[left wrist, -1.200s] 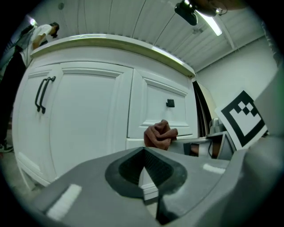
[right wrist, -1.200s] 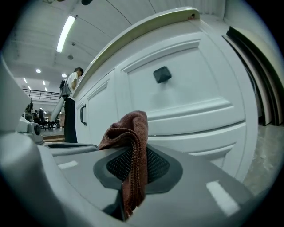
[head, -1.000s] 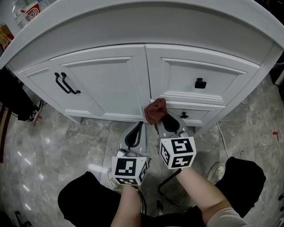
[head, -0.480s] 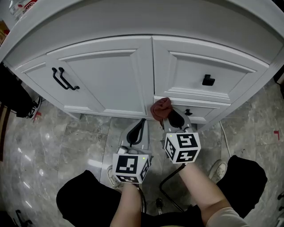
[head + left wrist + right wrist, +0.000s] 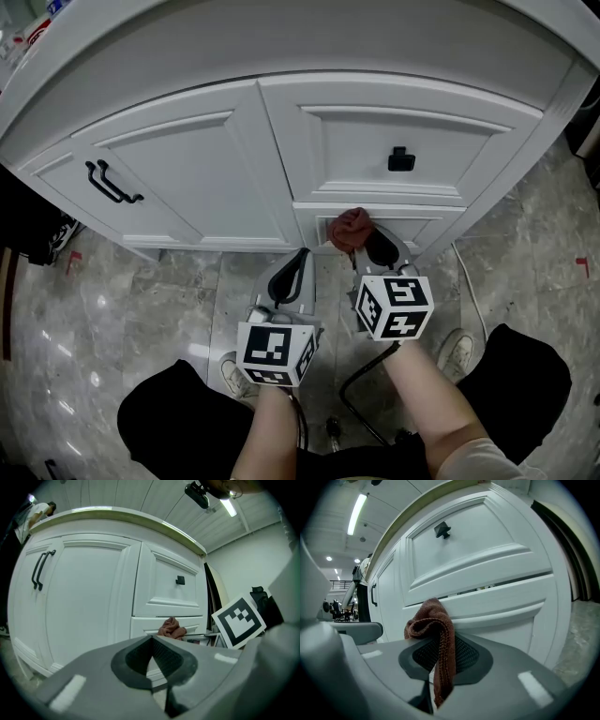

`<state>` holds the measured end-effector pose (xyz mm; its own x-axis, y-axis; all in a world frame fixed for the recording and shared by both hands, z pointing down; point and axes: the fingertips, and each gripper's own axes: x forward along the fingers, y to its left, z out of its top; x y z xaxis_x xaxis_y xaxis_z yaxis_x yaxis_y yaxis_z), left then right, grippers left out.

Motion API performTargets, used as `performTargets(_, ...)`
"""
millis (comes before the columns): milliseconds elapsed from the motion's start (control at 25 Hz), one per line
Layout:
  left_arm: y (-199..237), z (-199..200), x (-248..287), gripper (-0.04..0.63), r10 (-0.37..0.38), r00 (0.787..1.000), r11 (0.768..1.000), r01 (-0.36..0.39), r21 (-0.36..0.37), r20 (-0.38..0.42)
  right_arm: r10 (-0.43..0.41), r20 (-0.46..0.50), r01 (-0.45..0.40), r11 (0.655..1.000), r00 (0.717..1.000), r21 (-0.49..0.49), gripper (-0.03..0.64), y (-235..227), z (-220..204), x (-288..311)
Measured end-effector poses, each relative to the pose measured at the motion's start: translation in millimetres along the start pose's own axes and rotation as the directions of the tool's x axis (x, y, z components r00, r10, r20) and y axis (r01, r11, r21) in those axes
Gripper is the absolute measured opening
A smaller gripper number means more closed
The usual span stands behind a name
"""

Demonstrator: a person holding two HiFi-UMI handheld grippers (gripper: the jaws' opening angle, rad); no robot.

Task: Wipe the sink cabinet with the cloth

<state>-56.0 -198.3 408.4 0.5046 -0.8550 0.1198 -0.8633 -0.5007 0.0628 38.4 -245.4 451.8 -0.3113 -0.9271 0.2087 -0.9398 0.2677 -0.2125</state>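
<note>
The white sink cabinet [image 5: 187, 178] fills the top of the head view, with a door at left and two drawers at right. A reddish-brown cloth [image 5: 352, 228] is pinched in my right gripper [image 5: 364, 246] and pressed against the lower drawer front [image 5: 422, 225]. In the right gripper view the cloth [image 5: 433, 625] bunches at the jaw tips and hangs down between them, touching the lower drawer [image 5: 506, 606]. My left gripper [image 5: 289, 278] hovers lower left, shut and empty, apart from the cabinet. The left gripper view shows its jaws closed, with the cloth [image 5: 171, 628] beyond them.
The door carries a black bar handle [image 5: 111, 181]; the upper drawer has a black knob [image 5: 401, 159]. Grey marble floor [image 5: 131, 328] spreads below. A person's knees and shoes [image 5: 457, 352] sit at the bottom. A dark object [image 5: 23, 225] stands at far left.
My right gripper has carried the cloth rightward along the lower drawer front, from the door's edge onto the drawer. The left gripper has stayed about where it was.
</note>
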Motion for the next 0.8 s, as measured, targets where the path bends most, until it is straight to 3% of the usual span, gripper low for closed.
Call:
performTargets(400,-42,-8,24,0.000,-0.076,0.997,0.997,0.077,0.022,-0.027,-0.024,0.020,0.023,0.999,1.000,0.041,0.094,-38,11,-24)
performTargets(800,-74,-6,41,0.000,-0.133,0.991,0.991,0.133,0.013,-0.021,-0.137,0.030,0.134,0.987,0.990,0.089,0.091,-92,22,-54)
